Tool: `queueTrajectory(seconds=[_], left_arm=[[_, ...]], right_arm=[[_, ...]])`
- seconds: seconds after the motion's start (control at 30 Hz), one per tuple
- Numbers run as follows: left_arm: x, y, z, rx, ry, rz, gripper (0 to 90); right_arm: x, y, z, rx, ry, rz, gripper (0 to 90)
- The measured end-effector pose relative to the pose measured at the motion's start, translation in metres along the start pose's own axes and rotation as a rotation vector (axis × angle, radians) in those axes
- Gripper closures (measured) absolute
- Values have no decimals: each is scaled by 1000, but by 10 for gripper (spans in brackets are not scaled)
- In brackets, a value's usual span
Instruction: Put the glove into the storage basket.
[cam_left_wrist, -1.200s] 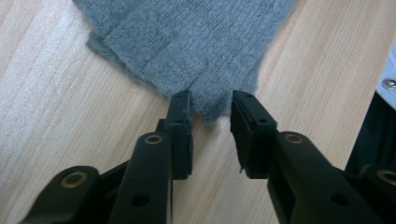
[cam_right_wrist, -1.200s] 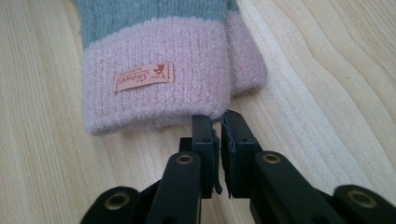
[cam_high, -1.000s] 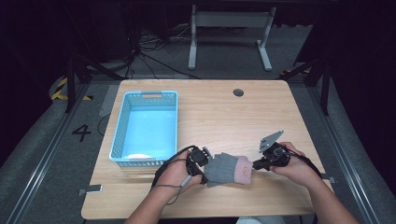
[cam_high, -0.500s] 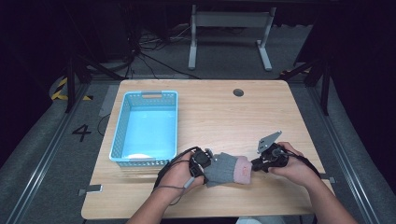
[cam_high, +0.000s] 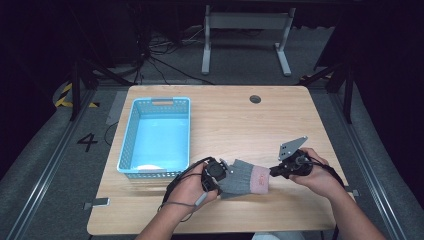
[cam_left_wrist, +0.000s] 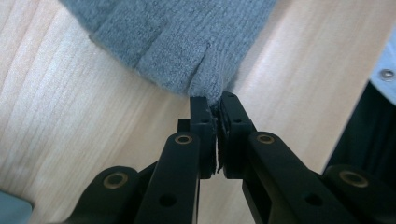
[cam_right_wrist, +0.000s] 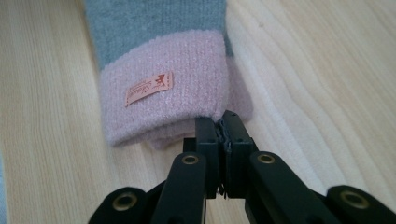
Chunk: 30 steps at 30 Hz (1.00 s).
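**Both grippers pinch a grey and pink glove on a wooden table**

Closely pressed together, the jaws of the left gripper (cam_left_wrist: 212, 100) have just been closing, and now pinch the tip of one grey knitted finger of a glove (cam_left_wrist: 173, 42). The jaws of the right gripper (cam_right_wrist: 223, 122) have likewise just been closing, and they clamp the edge of the glove's pink cuff (cam_right_wrist: 163, 98) at the opposite end.

On the cuff sits a small salmon-coloured sewn label (cam_right_wrist: 149, 87) with script lettering too small to read.

From the high view, the glove (cam_high: 244, 177) lies flat near the front edge of the table (cam_high: 235, 120), stretched between the left gripper (cam_high: 221, 170) and the right gripper (cam_high: 274, 172), grey fingers toward the left, pink cuff toward the right. A person's left hand (cam_high: 192, 187) and right hand (cam_high: 315, 172) hold the grippers; a grey three-cornered plate (cam_high: 292, 147) rises from the right one.

Just behind the left gripper stands a light blue plastic basket (cam_high: 131, 135) with perforated walls, something pale lying in its near end. A round dark hole (cam_high: 255, 99) marks the far part of the table. On the floor at left, a painted number 4 (cam_high: 87, 142) can be read, and a metal stand (cam_high: 245, 22) lies beyond the table.
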<state>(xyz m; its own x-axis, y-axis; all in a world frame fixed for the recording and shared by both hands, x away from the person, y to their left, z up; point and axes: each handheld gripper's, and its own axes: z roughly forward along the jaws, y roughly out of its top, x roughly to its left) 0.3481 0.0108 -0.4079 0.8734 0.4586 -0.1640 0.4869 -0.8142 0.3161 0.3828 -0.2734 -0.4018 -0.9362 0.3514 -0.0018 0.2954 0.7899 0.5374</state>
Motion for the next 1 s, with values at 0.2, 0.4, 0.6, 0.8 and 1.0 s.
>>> queueTrajectory(seconds=[0.2, 0.4, 0.6, 0.8, 1.0], left_arm=[[-9, -1, 1, 10, -8, 12, 862], [-11, 0, 4, 30, -13, 19, 862], [-12, 2, 7, 34, -22, 24, 863], [-8, 3, 15, 44, -33, 17, 861], [-1, 0, 13, 41, -50, -15, 665]], right_arm=[[-7, 11, 1, -5, -23, -6, 883], [-13, 14, 12, 14, -18, 3, 884], [-14, 12, 12, 22, -16, 14, 884], [-16, 11, 17, 48, -19, 18, 883], [-18, 5, 22, 58, -42, 40, 827]])
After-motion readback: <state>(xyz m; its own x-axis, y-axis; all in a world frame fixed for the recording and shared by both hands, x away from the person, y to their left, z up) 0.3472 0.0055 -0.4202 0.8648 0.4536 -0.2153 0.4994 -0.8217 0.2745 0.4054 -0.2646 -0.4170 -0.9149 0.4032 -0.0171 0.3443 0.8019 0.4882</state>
